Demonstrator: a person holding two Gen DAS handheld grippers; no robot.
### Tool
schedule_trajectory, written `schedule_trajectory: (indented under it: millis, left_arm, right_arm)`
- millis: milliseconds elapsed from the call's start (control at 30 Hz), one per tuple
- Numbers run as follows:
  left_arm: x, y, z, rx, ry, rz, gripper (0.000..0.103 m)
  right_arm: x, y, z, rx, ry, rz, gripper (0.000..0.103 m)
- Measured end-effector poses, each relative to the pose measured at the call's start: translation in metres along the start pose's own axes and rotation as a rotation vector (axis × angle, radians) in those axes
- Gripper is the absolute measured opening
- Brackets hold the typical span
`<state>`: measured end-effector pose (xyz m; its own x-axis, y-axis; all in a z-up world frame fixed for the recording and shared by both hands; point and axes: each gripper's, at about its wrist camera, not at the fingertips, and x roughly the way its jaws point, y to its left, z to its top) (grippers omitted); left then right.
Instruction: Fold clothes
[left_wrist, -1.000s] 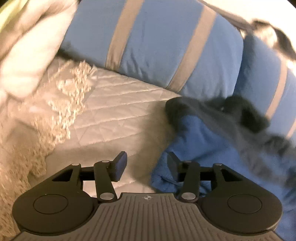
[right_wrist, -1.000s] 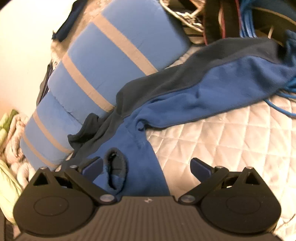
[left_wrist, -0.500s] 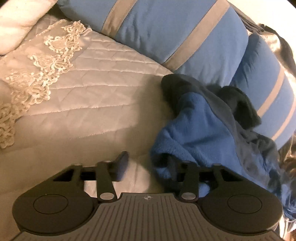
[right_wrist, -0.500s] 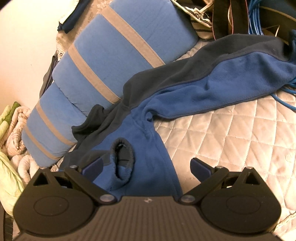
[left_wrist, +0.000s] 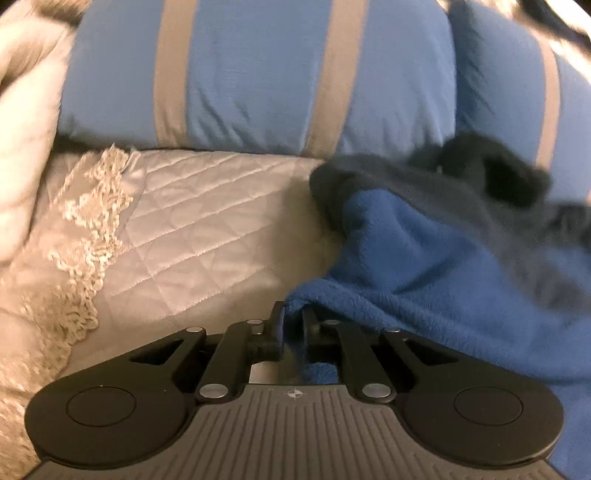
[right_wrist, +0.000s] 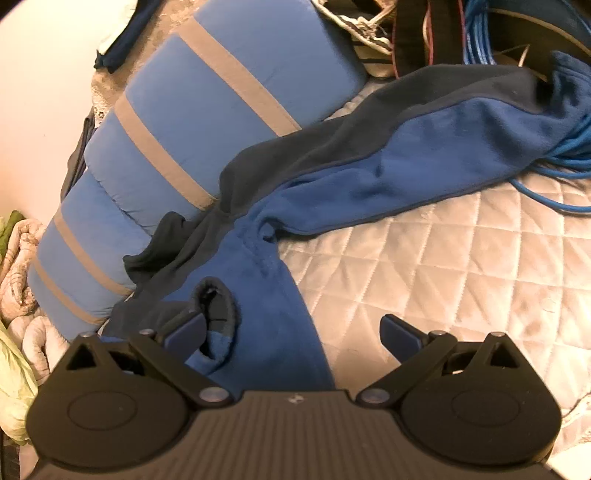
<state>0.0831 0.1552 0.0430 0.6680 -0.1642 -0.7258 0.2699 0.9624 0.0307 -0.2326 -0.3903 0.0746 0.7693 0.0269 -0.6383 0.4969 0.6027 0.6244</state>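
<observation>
On the left, the left gripper (left_wrist: 292, 322) is pinching an edge of a blue fleece garment (left_wrist: 436, 266), its jaws nearly together with a fold of the blue cloth between them. The fleece is lying crumpled on a quilted bedspread (left_wrist: 192, 236), its dark navy collar part resting against striped blue pillows (left_wrist: 258, 74). To the right, the right gripper (right_wrist: 291, 328) is hovering with jaws spread wide and gripping nothing; a sleeve cuff (right_wrist: 216, 314) is sitting just beside its left finger, and the body of the fleece (right_wrist: 424, 158) is stretching away toward the far right.

This appears to be the first step: taking hold of the garment to spread it flat. The next move probably calls for the right gripper to be closing on a second edge or the cuff, so both can be pulling the fleece straight.

The surface is a pale quilted bed. A lace-trimmed cloth (left_wrist: 85, 221) is lying at far left; blue cables (right_wrist: 554, 177) and straps are crowding the far right.
</observation>
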Motion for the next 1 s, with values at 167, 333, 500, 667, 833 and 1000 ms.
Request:
schedule_trajectory:
  millis: [167, 333, 500, 667, 833, 1000]
  left_arm:
    - [-0.025, 0.006, -0.003, 0.04, 0.035, 0.051, 0.048]
    - [-0.088, 0.005, 0.016, 0.063, -0.059, 0.04, 0.066]
    - [-0.145, -0.024, 0.044, 0.112, -0.148, -0.005, 0.071]
    - [-0.188, -0.066, 0.08, 0.109, -0.22, -0.114, 0.074]
    - [-0.231, -0.124, 0.127, 0.158, -0.332, -0.166, 0.076]
    - [-0.249, -0.175, 0.144, 0.203, -0.419, -0.143, 0.076]
  right_arm:
    - [-0.009, -0.023, 0.001, 0.032, -0.019, -0.029, 0.103]
    - [-0.023, -0.05, 0.003, 0.106, -0.069, -0.019, 0.103]
    - [-0.03, -0.058, 0.005, 0.114, -0.093, 0.008, 0.103]
    - [-0.021, -0.034, 0.007, 0.05, -0.042, 0.092, 0.103]
    - [0.028, 0.016, 0.008, -0.046, 0.078, 0.178, 0.102]
    - [0.102, 0.057, 0.007, -0.04, 0.207, 0.213, 0.102]
